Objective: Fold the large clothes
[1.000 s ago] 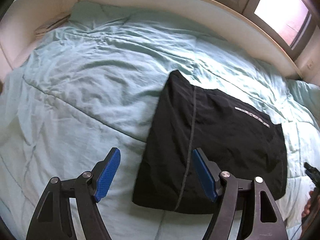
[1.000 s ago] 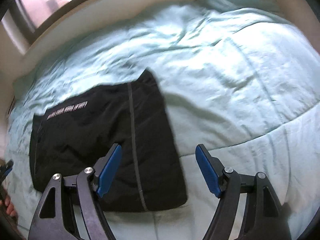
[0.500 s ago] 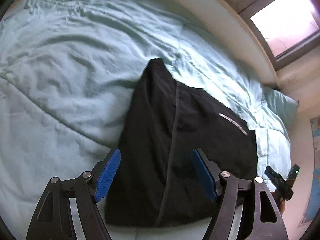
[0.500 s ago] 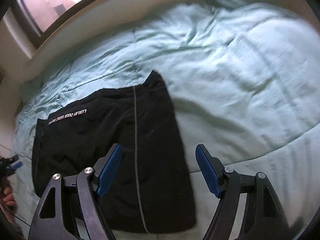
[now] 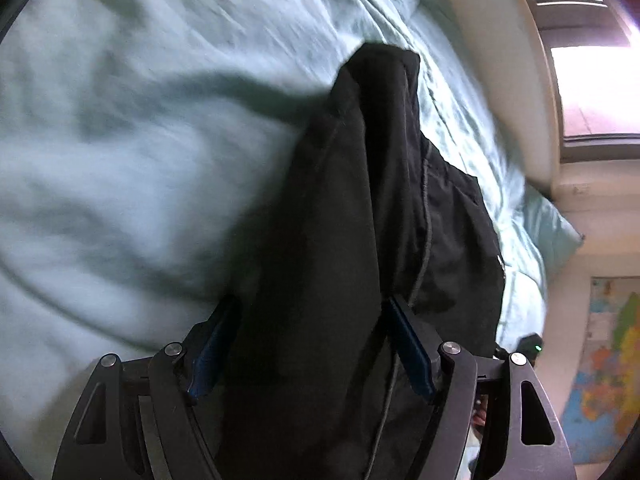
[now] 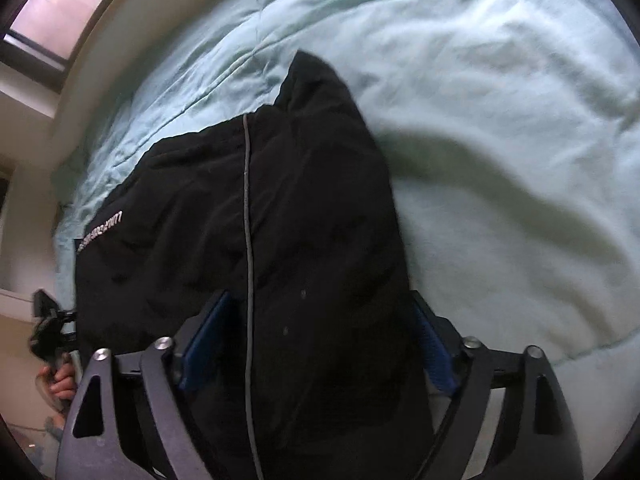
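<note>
A folded black garment (image 5: pixel 360 200) with a grey seam (image 6: pixel 248 220) and white lettering (image 6: pixel 100 232) lies on a pale teal duvet (image 5: pixel 140 160). My left gripper (image 5: pixel 312 303) is low over the garment's near left end. Its jaws stand wide and the black cloth fills the gap between the blue pads (image 5: pixel 408 348). My right gripper (image 6: pixel 320 296) straddles the near right end of the garment (image 6: pixel 300 200). Its jaws are opening, with cloth between the pads (image 6: pixel 208 340); the right pad is half hidden by the cloth's edge. Neither pair of pads visibly presses on the fabric.
The duvet (image 6: pixel 500 120) spreads wide beyond the garment. A cream ledge (image 5: pixel 500 60) and a window (image 5: pixel 592 80) run along the far side, with a pillow (image 5: pixel 556 232) and a wall map (image 5: pixel 608 360) nearby. A hand (image 6: pixel 60 384) holds the left gripper's handle at the bed's edge.
Both grippers have dropped and tilted down onto the garment's near edge, so the cloth now sits between their jaws. The right jaws stand wider than before.
</note>
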